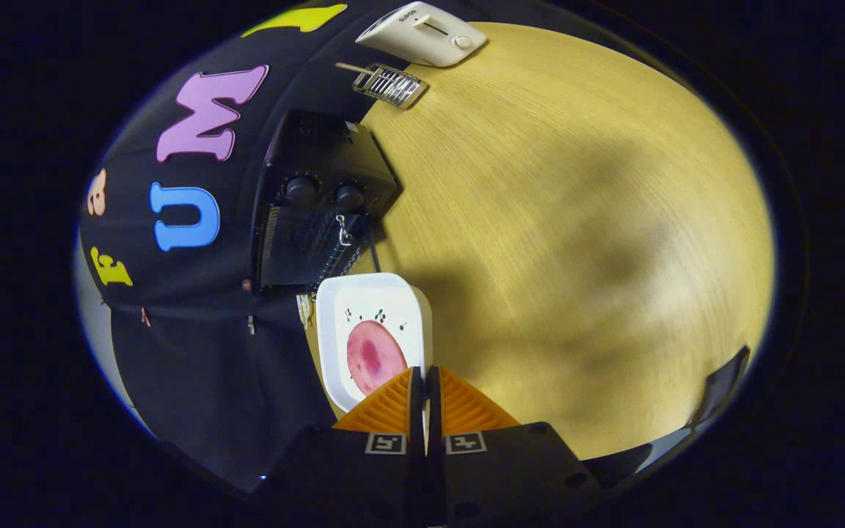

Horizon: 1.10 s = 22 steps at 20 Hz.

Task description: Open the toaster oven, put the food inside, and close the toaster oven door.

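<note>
Toaster oven (312, 213) at table's (576, 220) edge, gripper (425, 378) pinching food plate's (404, 301) rim, open tabletop beside.

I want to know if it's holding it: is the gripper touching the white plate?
Touching. In the gripper view the gripper is shut on the white plate's near edge.

Plate (375, 323) blocks toaster oven (320, 205) front (table (576, 242) beside open).

Black toaster oven (317, 202) — white plate (334, 308), pink food (372, 357) — pale wood-grain table (576, 220)
</note>
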### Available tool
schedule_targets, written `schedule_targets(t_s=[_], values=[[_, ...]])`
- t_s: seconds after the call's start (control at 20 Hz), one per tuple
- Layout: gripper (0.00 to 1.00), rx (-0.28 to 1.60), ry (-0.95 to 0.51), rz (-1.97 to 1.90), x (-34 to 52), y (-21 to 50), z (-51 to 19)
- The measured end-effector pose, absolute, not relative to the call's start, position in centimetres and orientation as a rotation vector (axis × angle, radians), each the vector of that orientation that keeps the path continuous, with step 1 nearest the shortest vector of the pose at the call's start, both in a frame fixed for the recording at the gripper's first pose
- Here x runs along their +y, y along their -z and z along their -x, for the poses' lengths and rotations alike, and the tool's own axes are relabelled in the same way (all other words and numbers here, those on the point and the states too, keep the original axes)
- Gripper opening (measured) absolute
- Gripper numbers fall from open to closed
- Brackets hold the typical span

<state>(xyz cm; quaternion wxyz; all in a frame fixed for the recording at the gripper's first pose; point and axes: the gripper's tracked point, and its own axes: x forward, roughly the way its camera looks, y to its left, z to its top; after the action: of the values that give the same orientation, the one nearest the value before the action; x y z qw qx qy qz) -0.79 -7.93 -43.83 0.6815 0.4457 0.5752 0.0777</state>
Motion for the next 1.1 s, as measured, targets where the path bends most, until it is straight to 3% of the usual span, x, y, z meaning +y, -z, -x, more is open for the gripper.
schedule_targets(t_s=[0.2, 0.6, 1.1], values=[[0.05, 1.204, -0.095, -1.111, -1.8, 43.0, -0.5], [0.05, 1.012, 0.217, -1.293, 7.1, 44.2, -6.1], [0.05, 0.823, 0.541, -1.446, 12.4, 47.1, -13.8]])
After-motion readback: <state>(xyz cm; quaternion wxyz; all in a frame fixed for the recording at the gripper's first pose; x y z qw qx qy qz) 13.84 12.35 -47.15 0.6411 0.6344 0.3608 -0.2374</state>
